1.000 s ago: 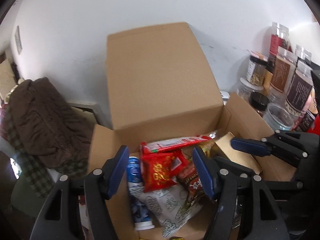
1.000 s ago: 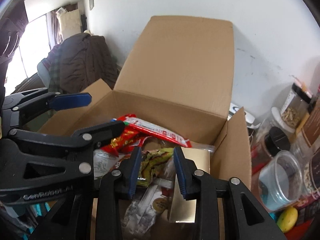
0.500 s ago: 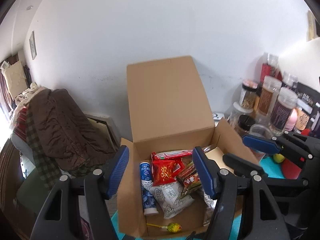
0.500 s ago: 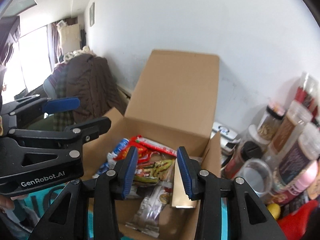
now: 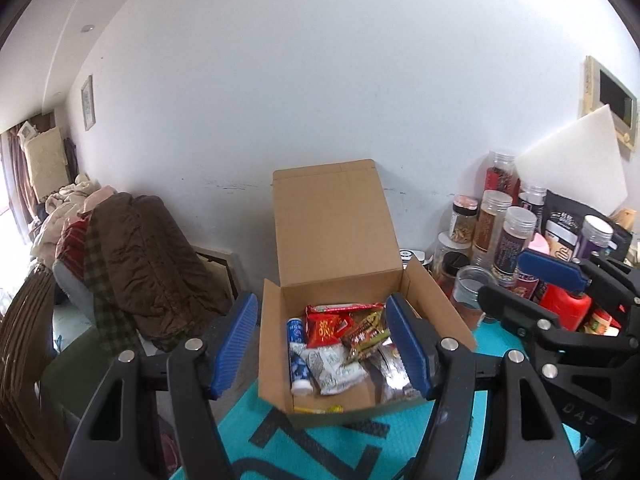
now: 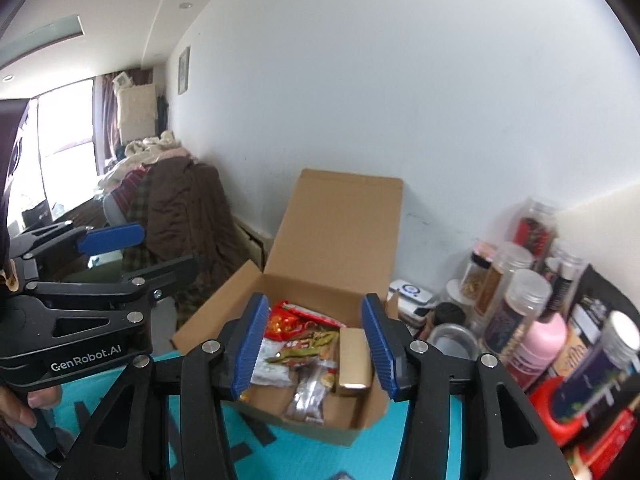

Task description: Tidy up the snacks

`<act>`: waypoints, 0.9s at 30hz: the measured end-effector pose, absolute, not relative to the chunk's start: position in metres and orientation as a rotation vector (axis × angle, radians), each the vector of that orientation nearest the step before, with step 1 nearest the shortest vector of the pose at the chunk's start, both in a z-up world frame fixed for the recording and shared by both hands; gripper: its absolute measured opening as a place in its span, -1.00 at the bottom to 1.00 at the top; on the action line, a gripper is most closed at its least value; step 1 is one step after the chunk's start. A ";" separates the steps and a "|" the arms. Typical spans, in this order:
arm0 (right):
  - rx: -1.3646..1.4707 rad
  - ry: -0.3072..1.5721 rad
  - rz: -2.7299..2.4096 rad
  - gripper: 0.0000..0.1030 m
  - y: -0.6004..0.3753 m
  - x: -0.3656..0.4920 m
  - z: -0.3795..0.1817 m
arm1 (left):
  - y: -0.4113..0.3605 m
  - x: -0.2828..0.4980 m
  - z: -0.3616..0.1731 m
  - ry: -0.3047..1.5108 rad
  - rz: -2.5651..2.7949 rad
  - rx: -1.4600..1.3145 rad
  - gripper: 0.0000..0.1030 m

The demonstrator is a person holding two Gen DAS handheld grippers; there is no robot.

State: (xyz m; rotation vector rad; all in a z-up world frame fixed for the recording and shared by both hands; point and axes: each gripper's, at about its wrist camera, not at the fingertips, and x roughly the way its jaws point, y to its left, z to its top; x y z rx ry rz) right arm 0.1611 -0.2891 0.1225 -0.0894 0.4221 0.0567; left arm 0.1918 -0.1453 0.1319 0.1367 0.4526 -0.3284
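Snacks [image 5: 340, 344] are lying packed inside the open cardboard box [image 5: 336, 240] on the tabletop [image 5: 256, 440]; probably light, crinkly, slippery, best pinched at sealed edges. Left claw [image 5: 322, 346] and right claw [image 6: 314, 346] are hanging spread, empty.

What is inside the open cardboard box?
The cardboard box holds snack packets: a blue tube, a red packet, a white printed bag and a gold box. Anything under this pile is covered.
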 end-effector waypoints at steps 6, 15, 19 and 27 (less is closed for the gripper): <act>-0.074 0.384 0.054 0.28 -0.278 0.115 0.126 | -0.128 0.152 0.133 0.438 -0.324 0.116 0.44; -0.053 0.391 0.051 0.56 -0.261 0.061 0.112 | -0.099 0.099 0.120 0.439 -0.280 0.090 0.51; -0.044 0.405 0.063 0.56 -0.254 0.044 0.101 | -0.090 0.082 0.113 0.443 -0.250 0.095 0.51; -0.011 0.441 0.074 0.56 -0.245 0.023 0.079 | -0.081 0.059 0.094 0.474 -0.240 0.093 0.51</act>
